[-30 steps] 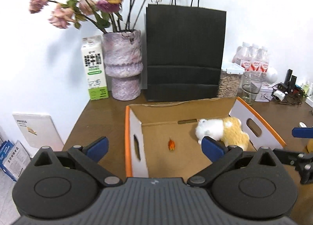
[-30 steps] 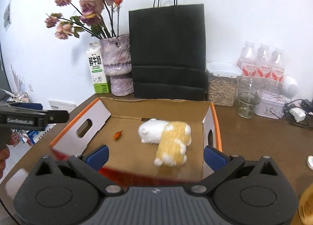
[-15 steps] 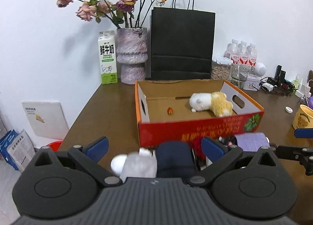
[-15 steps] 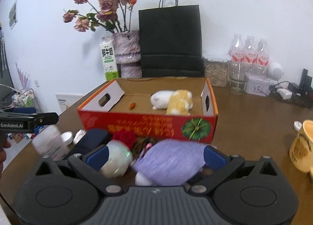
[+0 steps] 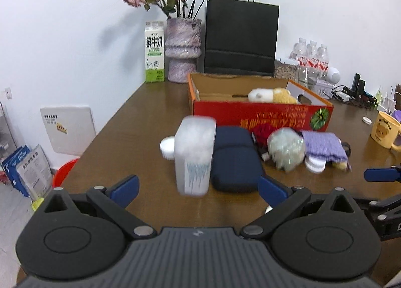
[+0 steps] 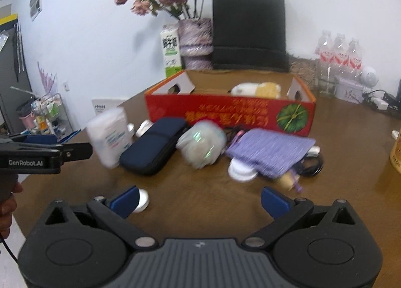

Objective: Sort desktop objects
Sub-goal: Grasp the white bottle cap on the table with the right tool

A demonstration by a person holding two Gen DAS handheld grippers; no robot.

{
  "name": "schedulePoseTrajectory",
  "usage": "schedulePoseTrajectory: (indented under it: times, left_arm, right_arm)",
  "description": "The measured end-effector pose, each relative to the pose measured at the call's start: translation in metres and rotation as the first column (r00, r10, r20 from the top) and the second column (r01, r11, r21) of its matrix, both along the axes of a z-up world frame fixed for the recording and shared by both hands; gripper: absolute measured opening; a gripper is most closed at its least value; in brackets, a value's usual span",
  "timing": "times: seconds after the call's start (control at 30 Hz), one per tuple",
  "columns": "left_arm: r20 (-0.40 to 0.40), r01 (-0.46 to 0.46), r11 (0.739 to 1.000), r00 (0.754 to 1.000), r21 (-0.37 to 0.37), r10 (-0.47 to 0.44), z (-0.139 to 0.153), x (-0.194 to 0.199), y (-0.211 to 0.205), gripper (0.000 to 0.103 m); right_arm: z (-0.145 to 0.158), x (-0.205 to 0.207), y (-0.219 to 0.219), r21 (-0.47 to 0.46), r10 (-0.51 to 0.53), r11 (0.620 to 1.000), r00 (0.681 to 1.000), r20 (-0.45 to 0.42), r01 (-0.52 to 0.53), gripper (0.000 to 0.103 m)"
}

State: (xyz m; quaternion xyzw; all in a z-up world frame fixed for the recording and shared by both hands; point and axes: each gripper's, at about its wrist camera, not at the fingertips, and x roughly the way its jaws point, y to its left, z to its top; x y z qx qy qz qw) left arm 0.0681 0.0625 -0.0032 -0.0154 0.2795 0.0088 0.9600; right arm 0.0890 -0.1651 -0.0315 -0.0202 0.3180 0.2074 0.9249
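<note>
A red cardboard box (image 5: 260,115) (image 6: 230,115) holds a white and yellow plush toy (image 5: 272,95) (image 6: 255,89). In front of it lie a white plastic container (image 5: 194,155) (image 6: 109,137), a dark blue case (image 5: 234,159) (image 6: 153,145), a pale round ball-like object (image 5: 285,149) (image 6: 201,144), a purple knitted pouch (image 5: 323,147) (image 6: 270,149) and a red item (image 5: 262,131). My left gripper (image 5: 198,189) is open and empty just before the container. My right gripper (image 6: 199,199) is open and empty above bare table, short of the pile.
A yellow mug (image 5: 384,130) stands at the right. A milk carton (image 5: 154,51), flower vase (image 5: 183,48), black paper bag (image 5: 240,37) and water bottles (image 5: 312,56) line the back wall. A small round lid (image 6: 141,200) lies by my right gripper's left finger. Cables (image 6: 378,104) sit far right.
Both grippers have pulled back from over the box toward the table's near side. The pile of objects in front of the box has come into view.
</note>
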Motion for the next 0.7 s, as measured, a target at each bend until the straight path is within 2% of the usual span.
schedulePoseTrajectory:
  times: [0.3,0.5,0.7]
  left_arm:
    - [-0.041,-0.005,1.0,0.999,0.001,0.005,-0.028,-0.011,0.019,0.103]
    - [-0.046,-0.02,1.0,0.999,0.005,0.021,-0.041,-0.002,0.03,0.103]
    - [-0.061,-0.025,0.999,0.998,-0.025,0.024,-0.054,0.01,0.033,0.103]
  right_arm:
    - [-0.023,-0.006,0.033,-0.033,0.007,0.999,0.999,-0.035,-0.008,0.103]
    - [-0.033,0.0,0.055,-0.065,0.002,0.998,1.0,-0.024,-0.003,0.103]
    - [-0.042,0.005,0.072,-0.1,-0.014,0.995,1.0,-0.026,0.011,0.103]
